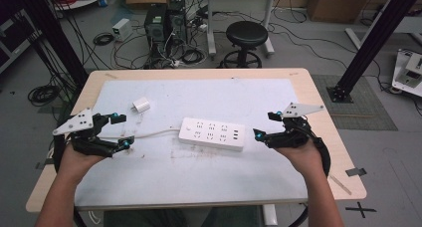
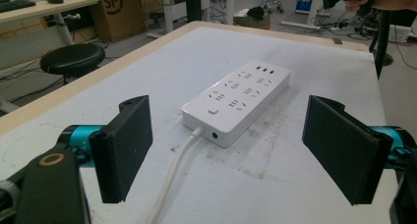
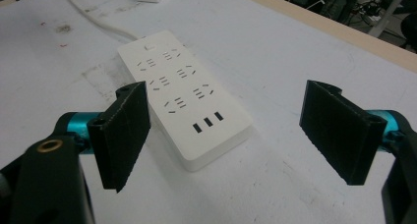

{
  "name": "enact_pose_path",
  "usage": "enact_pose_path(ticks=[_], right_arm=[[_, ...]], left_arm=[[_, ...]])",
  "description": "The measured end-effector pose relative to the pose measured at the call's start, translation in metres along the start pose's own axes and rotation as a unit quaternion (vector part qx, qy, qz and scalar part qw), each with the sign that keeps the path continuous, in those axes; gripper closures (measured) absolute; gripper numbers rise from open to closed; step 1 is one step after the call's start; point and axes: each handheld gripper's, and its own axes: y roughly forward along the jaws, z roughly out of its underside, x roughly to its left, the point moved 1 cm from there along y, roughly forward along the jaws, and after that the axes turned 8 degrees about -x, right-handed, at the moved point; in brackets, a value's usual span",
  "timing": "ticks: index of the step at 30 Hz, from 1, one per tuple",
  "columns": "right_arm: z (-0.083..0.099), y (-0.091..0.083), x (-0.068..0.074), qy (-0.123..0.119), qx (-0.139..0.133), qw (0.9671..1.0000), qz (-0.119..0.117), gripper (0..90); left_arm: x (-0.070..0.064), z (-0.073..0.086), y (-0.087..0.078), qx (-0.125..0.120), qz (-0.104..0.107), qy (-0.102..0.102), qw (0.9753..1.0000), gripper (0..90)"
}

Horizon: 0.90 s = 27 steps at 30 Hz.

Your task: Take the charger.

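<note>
- Left gripper (image 1: 118, 131) is hovering at the near-left of the surface (image 1: 209, 177), jaws spread wide, holding nothing; in the left gripper view (image 2: 226, 150) both black pads are sitting well apart with the cord end of the power strip (image 2: 237, 99) framed between them, farther off.
- Right gripper (image 1: 266, 125) is hovering at the right, also wide open and empty; the right gripper view (image 3: 226, 140) is looking along the strip (image 3: 184, 96) from its USB end.
- Power strip (image 1: 212, 133) is lying flat mid-surface between the two grippers, sockets up, touching neither.
- Handling, my read: rigid plastic shell, probably light to moderate in weight, smooth and likely a bit slippery against the pads. Not fragile, but the switch near the cord end could get pressed.
- Best hold looks like across the short width on the long side walls, near the middle or at the USB end.
- Cord (image 1: 149, 134) is running left from the strip; it's soft, so it's likely to drag and twist the body if lifted from one end.
- White plug adapter (image 1: 141, 105) is lying farther back left, apart from the strip.
</note>
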Motion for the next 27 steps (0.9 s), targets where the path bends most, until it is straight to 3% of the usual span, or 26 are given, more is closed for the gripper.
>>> enact_pose_path(ticks=[19, 27], right_arm=[[-0.004, -0.008, 0.005, -0.006, -0.009, 0.9999, 0.002, 19.9], [-0.004, -0.006, 0.008, -0.008, -0.005, 1.0, -0.001, 19.9]], left_arm=[[0.002, -0.006, -0.001, 0.003, -0.01, 0.001, 0.9999, 19.3], [0.001, -0.013, -0.006, 0.01, -0.032, 0.013, 0.9994, 19.2]])
